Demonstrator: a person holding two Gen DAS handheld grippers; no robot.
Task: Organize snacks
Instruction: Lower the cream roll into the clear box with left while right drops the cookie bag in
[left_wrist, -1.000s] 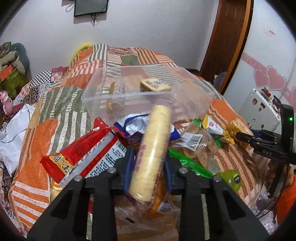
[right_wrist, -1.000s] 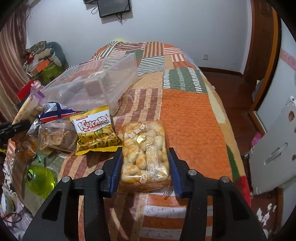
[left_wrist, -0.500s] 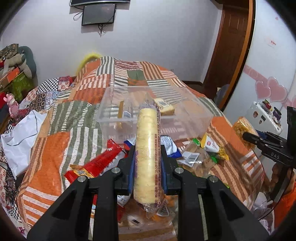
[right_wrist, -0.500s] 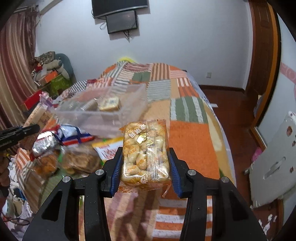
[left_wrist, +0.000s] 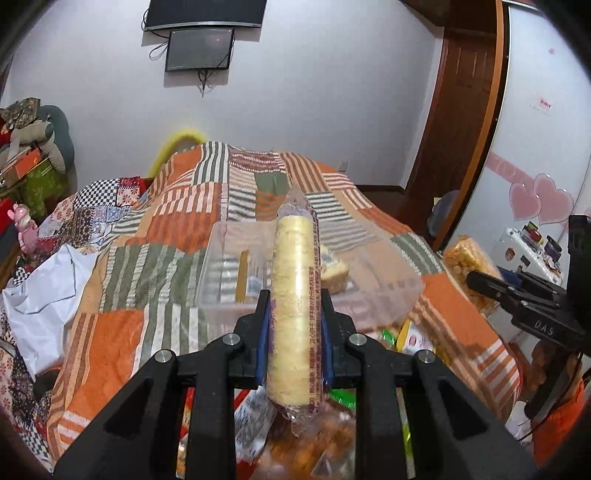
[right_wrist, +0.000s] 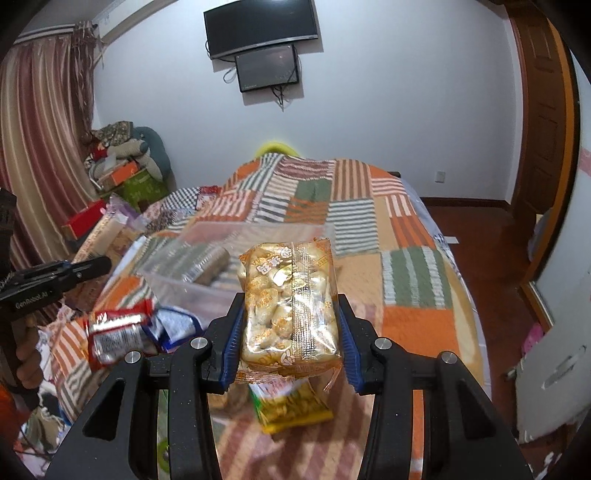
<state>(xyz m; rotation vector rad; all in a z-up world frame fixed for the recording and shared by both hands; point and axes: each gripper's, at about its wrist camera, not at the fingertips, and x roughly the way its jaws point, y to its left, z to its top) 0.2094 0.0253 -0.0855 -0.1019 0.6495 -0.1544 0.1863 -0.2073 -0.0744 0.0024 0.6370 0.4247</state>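
Left wrist view: my left gripper (left_wrist: 294, 334) is clamped tight on a long pale biscuit roll (left_wrist: 294, 310), gripped across its middle so both ends stick out and it stays balanced, pointing at the clear plastic bin (left_wrist: 388, 291) that sits mid-bed on the patchwork quilt (left_wrist: 122, 328). The bin already holds a small wrapped cake (left_wrist: 334, 271) and a thin stick-like pack, so I judge that's the drop target. Loose packets lie below the jaws near the quilt's near edge, blurred. My right gripper (left_wrist: 480, 282) shows at the right edge, carrying its pack. Right wrist view: right gripper (right_wrist: 290, 330) is closed on a clear bag of small puffed crackers (right_wrist: 290, 299), pads on its two long sides, bag upright. A yellow snack bag (right_wrist: 291, 410) lies on the quilt directly under it; a red-and-silver packet (right_wrist: 116, 332) and a blue one sit left, near the bin's front wall (right_wrist: 184, 291). Left gripper (right_wrist: 94, 266) visible at the left edge. Both loads held clear of the pile, I'd say for carrying over the bin rim.
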